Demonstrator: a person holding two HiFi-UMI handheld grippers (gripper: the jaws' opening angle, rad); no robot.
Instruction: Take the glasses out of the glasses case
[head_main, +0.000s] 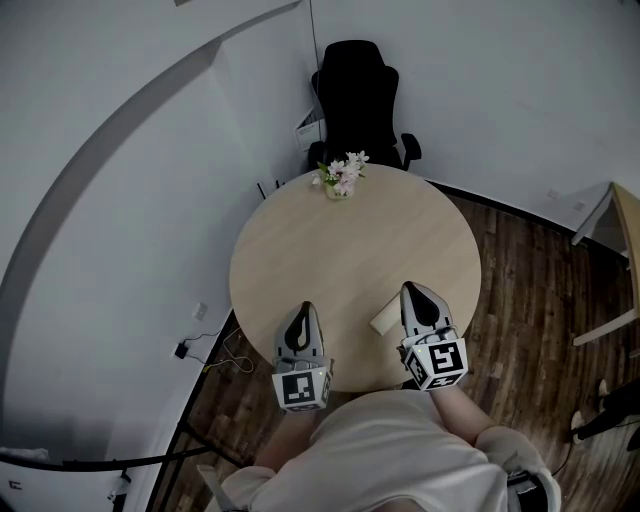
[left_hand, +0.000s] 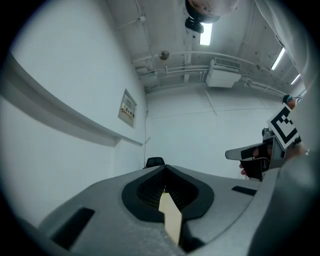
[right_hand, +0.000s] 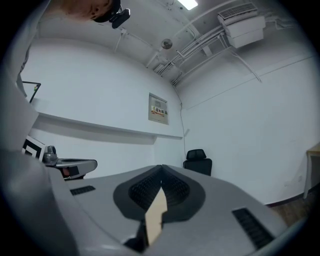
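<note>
A small cream case (head_main: 383, 320) lies on the round wooden table (head_main: 350, 250) near its front edge, just left of my right gripper (head_main: 410, 289); it looks closed, and no glasses show. The right gripper is shut with nothing in it and hovers level beside the case. My left gripper (head_main: 304, 308) is also shut and empty, further left over the table's front edge. In each gripper view the jaws meet at the tips, left gripper (left_hand: 164, 170) and right gripper (right_hand: 161, 167), and the case is hidden below them.
A small vase of pink and white flowers (head_main: 340, 178) stands at the table's far edge. A black office chair (head_main: 356, 100) stands behind it against the white wall. The floor (head_main: 530, 290) is dark wood, with a light wooden frame (head_main: 622, 250) at the right and cables (head_main: 215, 345) on the left.
</note>
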